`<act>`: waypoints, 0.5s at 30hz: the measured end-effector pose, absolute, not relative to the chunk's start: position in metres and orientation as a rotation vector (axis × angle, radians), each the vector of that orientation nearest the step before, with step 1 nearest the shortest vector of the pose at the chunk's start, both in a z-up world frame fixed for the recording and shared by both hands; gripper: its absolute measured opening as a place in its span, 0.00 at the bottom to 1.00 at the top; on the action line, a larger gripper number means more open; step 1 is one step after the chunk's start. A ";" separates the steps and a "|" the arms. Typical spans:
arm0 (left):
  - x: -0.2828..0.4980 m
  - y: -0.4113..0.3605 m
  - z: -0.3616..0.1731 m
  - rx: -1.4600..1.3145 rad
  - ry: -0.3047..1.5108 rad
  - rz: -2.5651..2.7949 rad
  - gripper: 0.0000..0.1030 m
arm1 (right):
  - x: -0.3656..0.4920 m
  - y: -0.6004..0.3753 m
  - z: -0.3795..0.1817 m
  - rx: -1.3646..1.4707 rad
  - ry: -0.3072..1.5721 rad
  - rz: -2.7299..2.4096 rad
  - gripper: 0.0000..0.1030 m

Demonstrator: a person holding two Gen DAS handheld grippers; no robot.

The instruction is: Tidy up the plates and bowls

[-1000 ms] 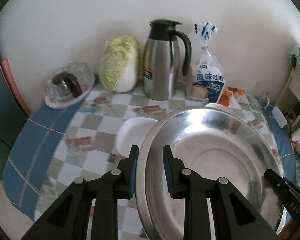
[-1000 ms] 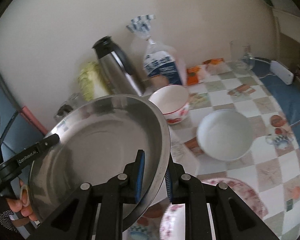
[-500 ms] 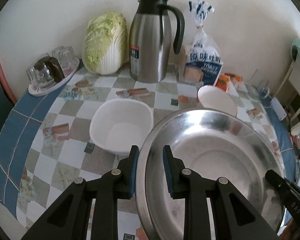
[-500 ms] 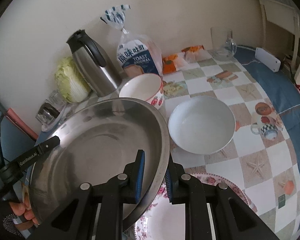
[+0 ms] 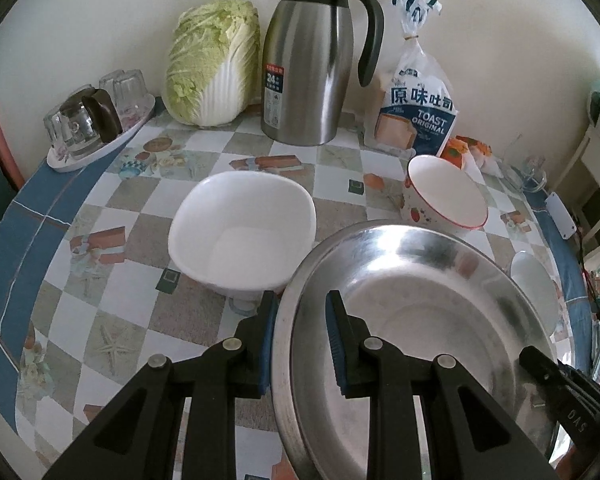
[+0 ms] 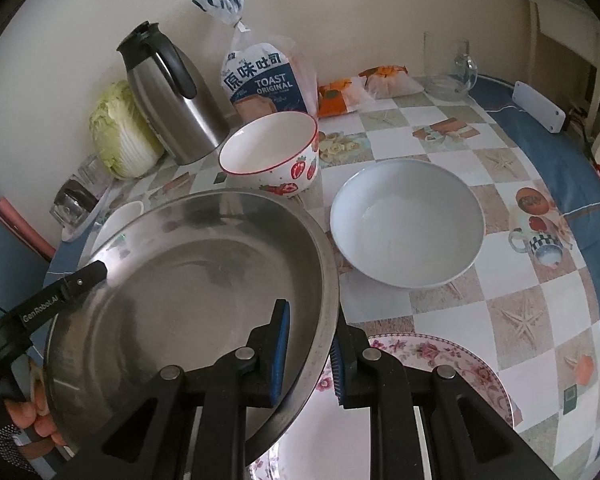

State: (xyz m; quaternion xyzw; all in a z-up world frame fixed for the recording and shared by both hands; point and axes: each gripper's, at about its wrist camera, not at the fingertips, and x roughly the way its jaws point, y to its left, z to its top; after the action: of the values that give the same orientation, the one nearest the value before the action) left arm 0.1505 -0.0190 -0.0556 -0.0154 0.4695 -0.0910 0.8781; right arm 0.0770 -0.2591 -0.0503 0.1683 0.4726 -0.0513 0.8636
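Observation:
Both grippers hold a large steel basin (image 5: 420, 320) (image 6: 196, 292) by opposite rims, above the table. My left gripper (image 5: 300, 340) is shut on its left rim. My right gripper (image 6: 308, 356) is shut on its right rim. A white squarish bowl (image 5: 240, 232) sits just beyond the left gripper. A strawberry-print bowl (image 5: 444, 196) (image 6: 272, 152) stands behind the basin. A wide white bowl (image 6: 408, 224) sits right of it. A floral plate (image 6: 440, 360) lies under the right gripper.
Along the wall stand a steel thermos jug (image 5: 312, 64), a cabbage (image 5: 212, 64), a toast bag (image 5: 416, 108) and a tray of upturned glasses (image 5: 96, 120). A glass jug (image 6: 452, 64) and a white device (image 6: 540, 106) sit at the far right table edge.
Both grippers and the basin have come lower and closer to the table. The white bowl, strawberry bowl and floral plate have come into fuller view.

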 end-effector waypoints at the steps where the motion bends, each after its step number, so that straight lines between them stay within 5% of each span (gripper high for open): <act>1: 0.151 -0.020 -0.058 -0.030 0.984 -0.191 0.25 | 0.077 -0.259 -0.051 0.352 0.990 -0.112 0.19; 15: 0.159 -0.025 -0.072 -0.006 0.996 -0.191 0.25 | 0.084 -0.260 -0.065 0.336 1.019 -0.143 0.19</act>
State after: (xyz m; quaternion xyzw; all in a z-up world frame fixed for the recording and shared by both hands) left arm 0.1586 -0.0249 -0.0722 -0.0028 0.4769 -0.0917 0.8742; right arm 0.0836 -0.2596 -0.0646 0.1601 0.4851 -0.0681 0.8570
